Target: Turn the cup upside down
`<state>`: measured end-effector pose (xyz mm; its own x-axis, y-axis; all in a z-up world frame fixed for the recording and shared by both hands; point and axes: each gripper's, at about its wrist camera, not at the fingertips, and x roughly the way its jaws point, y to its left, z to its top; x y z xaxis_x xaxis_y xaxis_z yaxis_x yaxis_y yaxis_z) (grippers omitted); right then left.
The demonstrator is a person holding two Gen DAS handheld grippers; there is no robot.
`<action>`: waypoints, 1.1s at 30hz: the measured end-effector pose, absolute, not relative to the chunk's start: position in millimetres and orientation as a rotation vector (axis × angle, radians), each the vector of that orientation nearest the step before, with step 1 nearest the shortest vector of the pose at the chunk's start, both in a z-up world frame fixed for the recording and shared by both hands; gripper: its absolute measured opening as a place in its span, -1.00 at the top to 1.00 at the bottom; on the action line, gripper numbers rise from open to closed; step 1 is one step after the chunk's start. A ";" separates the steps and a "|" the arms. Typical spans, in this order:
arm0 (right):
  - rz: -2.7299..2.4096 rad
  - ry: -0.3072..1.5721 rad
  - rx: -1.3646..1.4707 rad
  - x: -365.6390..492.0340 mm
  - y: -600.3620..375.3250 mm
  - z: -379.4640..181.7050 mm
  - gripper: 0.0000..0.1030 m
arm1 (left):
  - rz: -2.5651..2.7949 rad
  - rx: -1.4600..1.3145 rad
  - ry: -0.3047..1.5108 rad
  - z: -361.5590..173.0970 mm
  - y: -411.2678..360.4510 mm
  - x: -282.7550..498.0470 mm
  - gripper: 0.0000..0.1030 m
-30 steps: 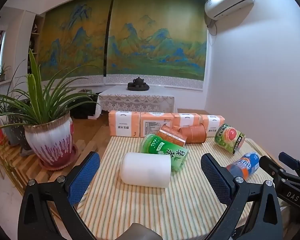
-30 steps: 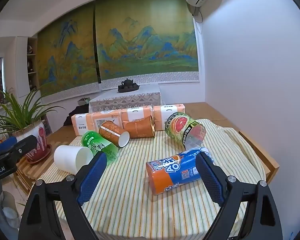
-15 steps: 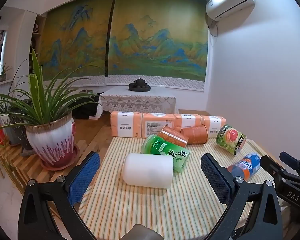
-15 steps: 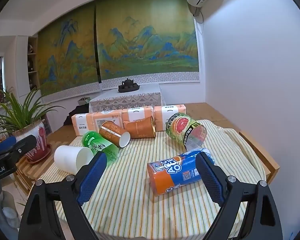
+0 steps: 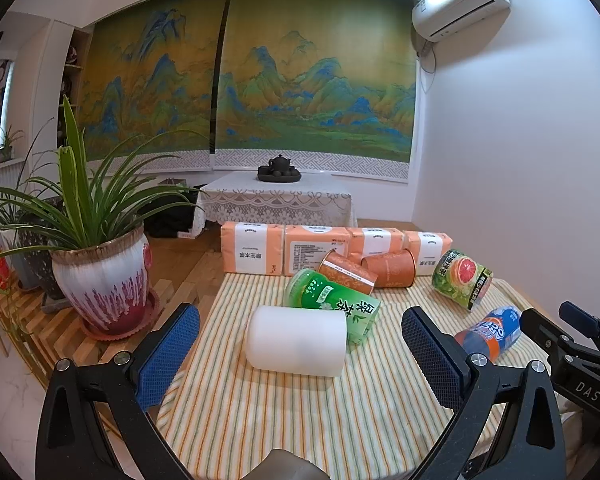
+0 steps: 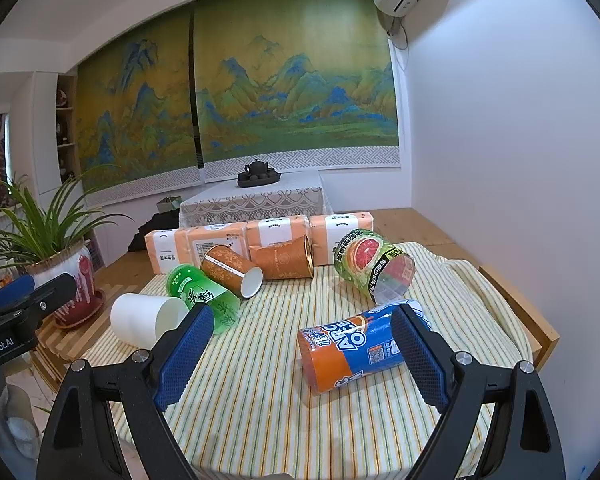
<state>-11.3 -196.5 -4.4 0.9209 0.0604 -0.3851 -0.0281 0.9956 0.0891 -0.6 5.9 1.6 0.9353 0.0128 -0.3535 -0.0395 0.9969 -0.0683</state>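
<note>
Several cups lie on their sides on the striped tablecloth (image 5: 300,412). A white cup (image 5: 296,346) lies straight ahead of my left gripper (image 5: 300,354), which is open and empty just short of it. It also shows in the right wrist view (image 6: 146,320). An orange and blue cup (image 6: 352,350) lies between the spread fingers of my right gripper (image 6: 302,354), which is open and empty. A green cup (image 5: 334,304), two orange cups (image 5: 348,272) (image 5: 390,268) and a grapefruit-print cup (image 5: 460,278) lie farther back.
A row of orange tissue packs (image 5: 284,250) stands along the table's far edge. A potted plant (image 5: 100,276) sits on a slatted bench at the left. A white wall (image 6: 500,140) is at the right. A low table with a tea set (image 5: 278,170) is behind.
Both grippers have shifted very slightly; the cups sit a little higher and nearer in each view. Nothing was taken hold of or moved.
</note>
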 end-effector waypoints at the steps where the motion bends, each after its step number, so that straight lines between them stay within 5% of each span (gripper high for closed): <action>1: 0.046 0.398 0.083 -10.9 -196.2 -4.2 -0.70 | 0.027 -0.076 0.361 1.5 5.8 -1.0 -0.99; 33: 0.093 0.405 0.044 -6.4 -186.9 -0.2 -0.70 | 0.029 -0.083 0.375 -3.4 5.7 4.2 -0.99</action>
